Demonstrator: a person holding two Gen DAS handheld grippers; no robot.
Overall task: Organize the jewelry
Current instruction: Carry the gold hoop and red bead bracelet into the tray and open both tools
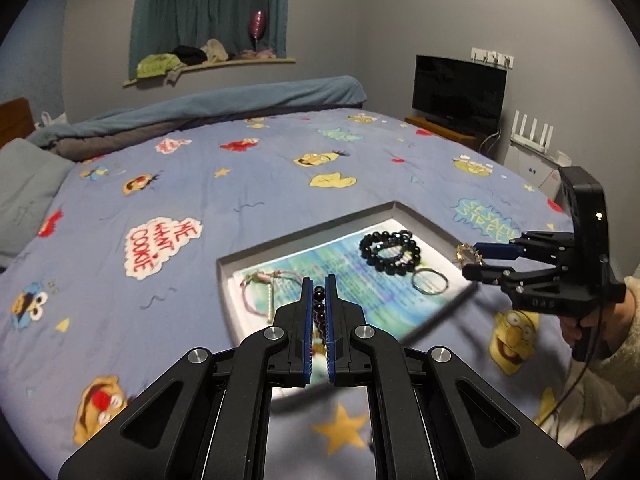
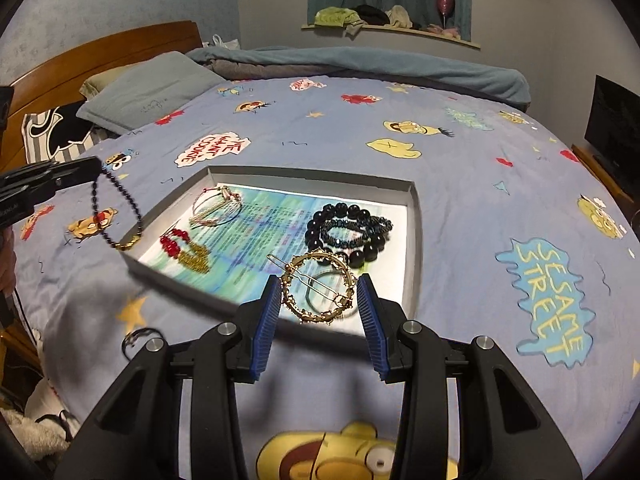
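The left gripper [image 1: 319,280] is nearly closed, pinching a dark bead necklace [image 2: 120,216] between its blue pads [image 1: 306,320]. In the right wrist view this necklace hangs from the tips as a loop, its gold end just at the near left corner of the tray [image 2: 416,240], touching or just above the rim.

The right gripper [image 2: 318,300] is wide apart, with a round gold hair clip [image 2: 318,288] between its pads [image 2: 268,320]; whether the pads touch the clip cannot be told. In the left wrist view the clip [image 1: 466,254] sits at the tips, at the tray's right edge.

The tray lies on a blue cartoon bedspread [image 2: 480,168]. Inside, on a printed sheet: black bead bracelets [image 2: 348,228] at the far right, a thin ring bangle [image 1: 430,280] near them, a pink cord bracelet [image 2: 216,206] at the far left, and a red bead piece with gold chain [image 2: 184,250] at the near left.

Beyond the bed stand a pillow [image 2: 148,88], a headboard [image 2: 100,48] and a TV [image 1: 458,90].
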